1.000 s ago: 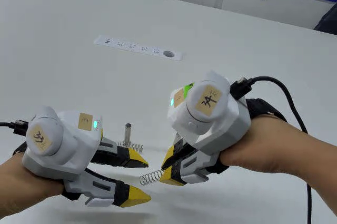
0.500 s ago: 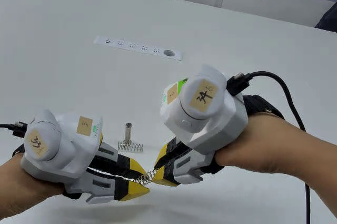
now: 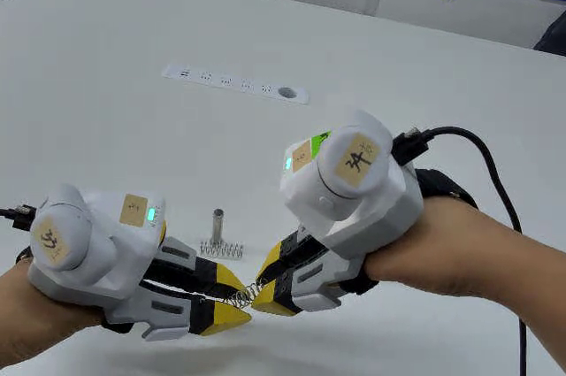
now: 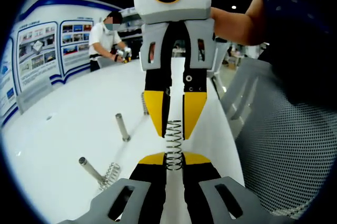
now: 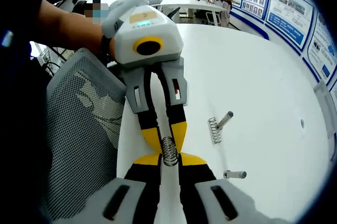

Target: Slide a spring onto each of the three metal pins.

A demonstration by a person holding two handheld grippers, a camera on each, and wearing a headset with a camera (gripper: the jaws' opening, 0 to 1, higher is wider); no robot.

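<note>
Small steel coil spring [image 4: 174, 144] hangs between my two grippers, low over the white tabletop [image 3: 106, 57]. Left gripper [image 4: 174, 158] clenched on one end, right gripper [image 5: 168, 159] clenched on the other. I judge it light, springy, easily bent or flicked away; best held near one end, with the bore left free for a pin. Short upright grey metal pin [image 3: 217, 224] stands just beyond, a second spring [image 3: 221, 249] lying at its foot. Table smooth, probably slippery. White power strip [image 3: 234, 82] farther off; blue-trimmed display boards [image 4: 52, 45] on the wall
</note>
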